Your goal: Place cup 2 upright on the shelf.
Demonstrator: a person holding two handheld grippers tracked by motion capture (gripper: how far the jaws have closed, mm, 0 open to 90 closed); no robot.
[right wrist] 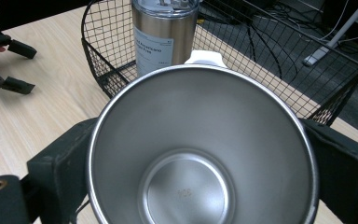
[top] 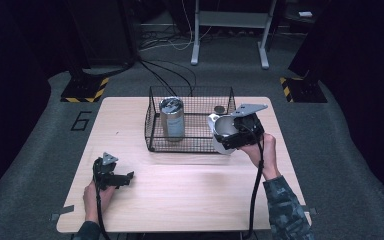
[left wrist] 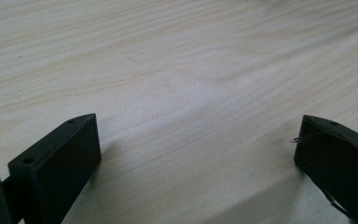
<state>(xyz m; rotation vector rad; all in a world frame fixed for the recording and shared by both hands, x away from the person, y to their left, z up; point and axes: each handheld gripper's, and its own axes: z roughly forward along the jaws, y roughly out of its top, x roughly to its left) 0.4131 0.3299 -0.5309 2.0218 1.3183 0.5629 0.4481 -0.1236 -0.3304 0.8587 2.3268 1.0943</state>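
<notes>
right gripper [top: 228, 134] clamps a steel cup [right wrist: 200, 154] by its sides, mouth tipped toward its camera, held at the basket [top: 152, 131] near edge, probably for loading in; left gripper [top: 128, 179] wide open, empty, parked low over the table [top: 180, 200], out of the way; count: one table, one basket, one tumbler [top: 172, 119] upright inside, one cup, one small dark disc [top: 219, 109] at the basket's back.

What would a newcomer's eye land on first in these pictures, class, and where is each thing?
The shiny steel cup, clamped between the right gripper's jaws at the black wire basket's right front corner. Next, the steel tumbler upright inside the basket. The left gripper rests open on the table, front left.
</notes>
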